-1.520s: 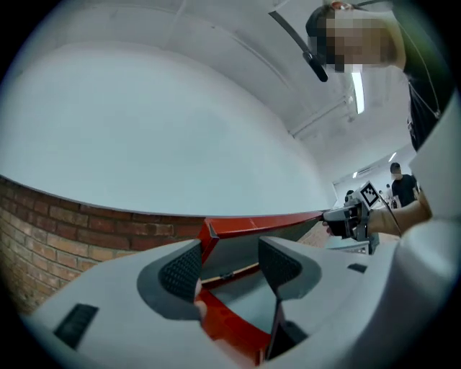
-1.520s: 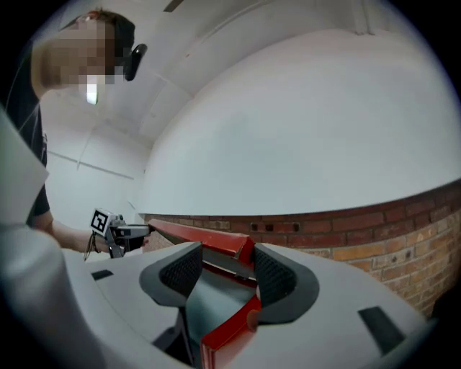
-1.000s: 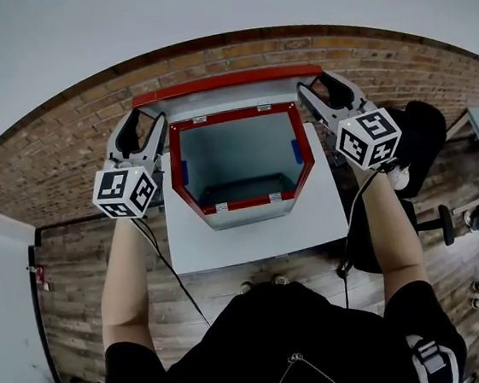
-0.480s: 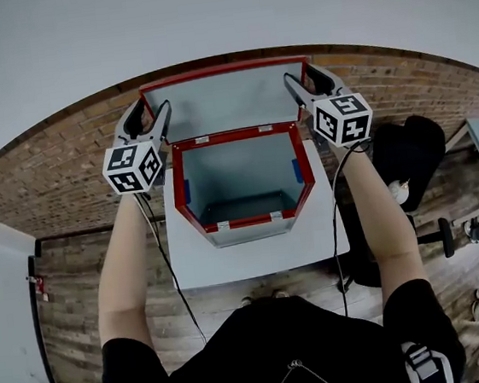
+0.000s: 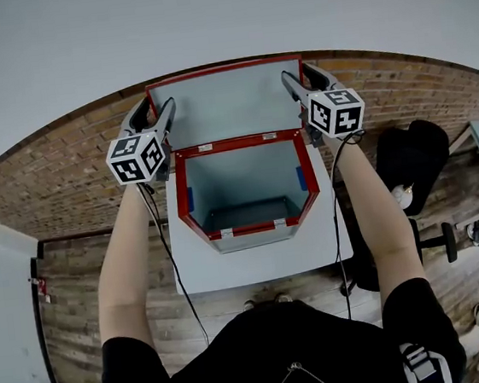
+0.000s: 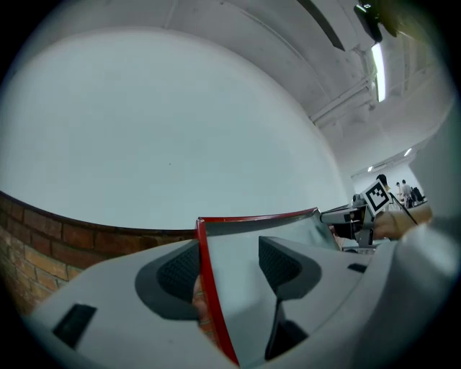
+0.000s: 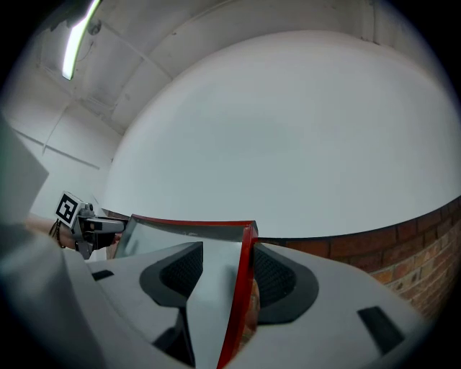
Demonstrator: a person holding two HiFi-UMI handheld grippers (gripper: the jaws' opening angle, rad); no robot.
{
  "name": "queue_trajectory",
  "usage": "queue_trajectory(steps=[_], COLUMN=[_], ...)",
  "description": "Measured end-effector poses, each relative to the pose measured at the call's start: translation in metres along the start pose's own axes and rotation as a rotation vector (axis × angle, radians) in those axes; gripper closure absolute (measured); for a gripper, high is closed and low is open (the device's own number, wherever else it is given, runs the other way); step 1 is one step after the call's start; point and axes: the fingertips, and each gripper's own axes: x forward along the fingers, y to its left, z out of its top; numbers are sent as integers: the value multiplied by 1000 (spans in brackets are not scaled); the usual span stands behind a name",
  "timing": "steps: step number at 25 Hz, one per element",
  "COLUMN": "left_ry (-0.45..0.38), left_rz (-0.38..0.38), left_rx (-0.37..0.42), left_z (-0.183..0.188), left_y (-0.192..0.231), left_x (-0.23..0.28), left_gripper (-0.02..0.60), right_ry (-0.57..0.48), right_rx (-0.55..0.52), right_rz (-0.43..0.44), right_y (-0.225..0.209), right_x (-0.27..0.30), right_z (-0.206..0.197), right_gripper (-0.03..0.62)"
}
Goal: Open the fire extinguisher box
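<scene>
"Head view first: where did the fire extinguisher box (image 5: 252, 226) sit?"

"At the far edge of the pale surface (image 5: 257, 266), about midway along it. It was a grey box with a red rim round its mouth, a grey inside and a blue patch on each inner side wall."

"And the lid?"

"The lid (image 5: 225, 102) stood raised behind the mouth, in front of the white wall (image 5: 220, 17). Its inner face was grey with a red border. Whether it leaned on the wall, I couldn't tell."

"What about the left claw (image 5: 155, 112)?"

"It reached level to the lid's left side. The left gripper view showed its jaws wide, astride the lid's red edge (image 6: 207, 288). The edge ran just beside the outer pad (image 6: 178, 270), and the inner pad stood apart from the grey face, so it wasn't pinching the lid."

"The right claw (image 5: 300, 81)?"

"Much the same on the other side. The right gripper view showed wide jaws astride the lid's right-hand border. That border lay close against the outer pad, with the other pad apart from the lid."
</scene>
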Motion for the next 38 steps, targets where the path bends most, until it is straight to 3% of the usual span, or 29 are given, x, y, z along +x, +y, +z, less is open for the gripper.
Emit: queue_trajectory(steps=[8, 18, 26, 30, 34, 38], left_ry=[-10, -39, -28, -48, -100, -169], left_rz=[16, 29, 20, 50, 89, 65], left_rx=[-61, -81, -42, -20, -20, 42], left_z=[-4, 3, 2, 9, 23, 42], left_y=[9, 6, 5, 9, 13, -17], left_x=[11, 5, 4, -6, -35, -81], left_gripper=[285, 285, 285, 285, 285, 291], right_ry=[17, -3, -26, -42, -85, -142], right_rx=[26, 47, 33, 22, 27, 52], right_rz=[-5, -19, 3, -30, -68, -3], right_y=[-6, -4, -3, -13, -23, 6], right_x=[16, 9, 6, -5, -38, -86], right_z=[-6, 0, -1, -3, 6, 20], right_gripper=[364, 364, 364, 364, 364, 370])
